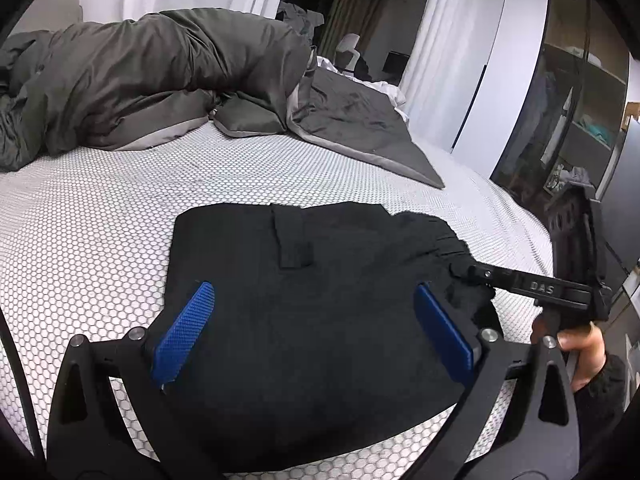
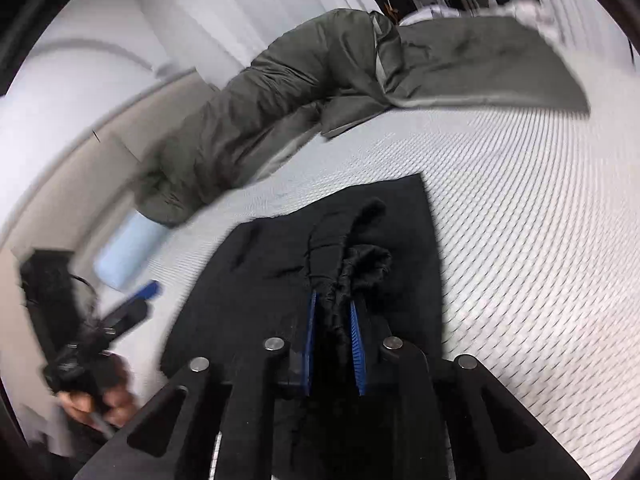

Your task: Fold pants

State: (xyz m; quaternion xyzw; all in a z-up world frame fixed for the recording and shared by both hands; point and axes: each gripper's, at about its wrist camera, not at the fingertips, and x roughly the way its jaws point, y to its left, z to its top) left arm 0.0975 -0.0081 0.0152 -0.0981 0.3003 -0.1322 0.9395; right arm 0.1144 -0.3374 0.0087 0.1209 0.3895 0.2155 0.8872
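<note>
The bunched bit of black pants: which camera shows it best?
The right wrist view: the bunched fabric sits front and centre, pinched between the right gripper's blue pads. The left wrist view shows it only at the pants' right edge, small and dark, where that gripper's tip meets the cloth.

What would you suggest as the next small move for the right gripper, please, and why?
Probably lift and carry the bunched edge across. The right gripper has its jaws pinched on a gathered fold of the black pants, while the left gripper hangs open above them, holding nothing.
</note>
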